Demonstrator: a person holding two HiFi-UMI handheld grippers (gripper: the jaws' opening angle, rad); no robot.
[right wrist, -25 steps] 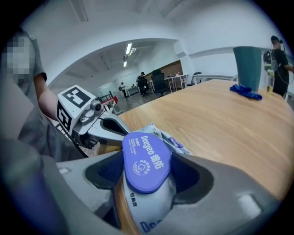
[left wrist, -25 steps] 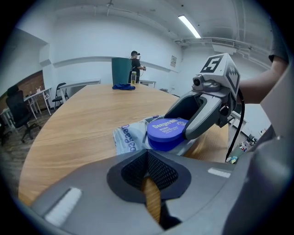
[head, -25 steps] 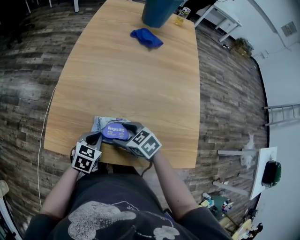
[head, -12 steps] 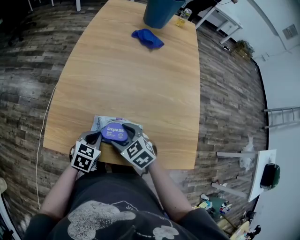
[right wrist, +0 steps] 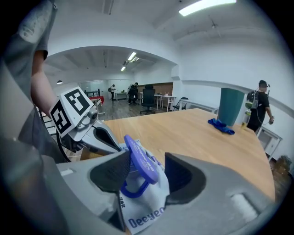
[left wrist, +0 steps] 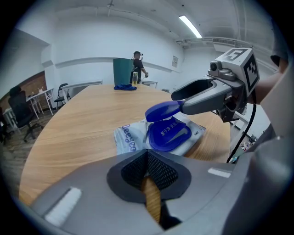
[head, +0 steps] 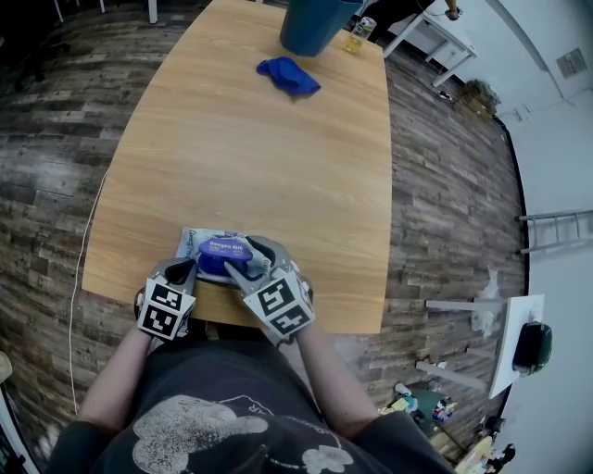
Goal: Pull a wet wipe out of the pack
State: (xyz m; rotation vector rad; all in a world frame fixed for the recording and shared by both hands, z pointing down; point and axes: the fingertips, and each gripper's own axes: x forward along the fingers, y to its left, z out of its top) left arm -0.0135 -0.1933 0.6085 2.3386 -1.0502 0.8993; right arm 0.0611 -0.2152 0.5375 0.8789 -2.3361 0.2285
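closest in, the left gripper (left wrist: 148,176) has its fingers pressed together with nothing between them, only a sliver of the counter (head: 259,167) showing through the gap. in the head view its tips sit at the near left edge of the wet wipe pack (head: 193,246), probably to steady it, though whether they actually bear on it cannot be told. just beside it, the right gripper (right wrist: 144,172) has its fingers spread, having just been closing in a little. the blue lid (right wrist: 140,160) stands between them, leaning on one pad with the other clear of it, so it is propped rather than pinched. a second ago that lid lay flat on the pack with its label facing up; now it is tipped up on its hinge and the right gripper sits higher. that means the pack is being opened, but no wipe shows yet and none has been touched. the next move likely calls for swinging the lid right back so the right fingers are free to nip the top wipe, and the lid could drop shut if it slips off the pad. the pack itself lies flat at the counter's near edge. well beyond it are bare wood, then a blue cloth (head: 290,74) and a teal bin (head: 310,23) at the far end.
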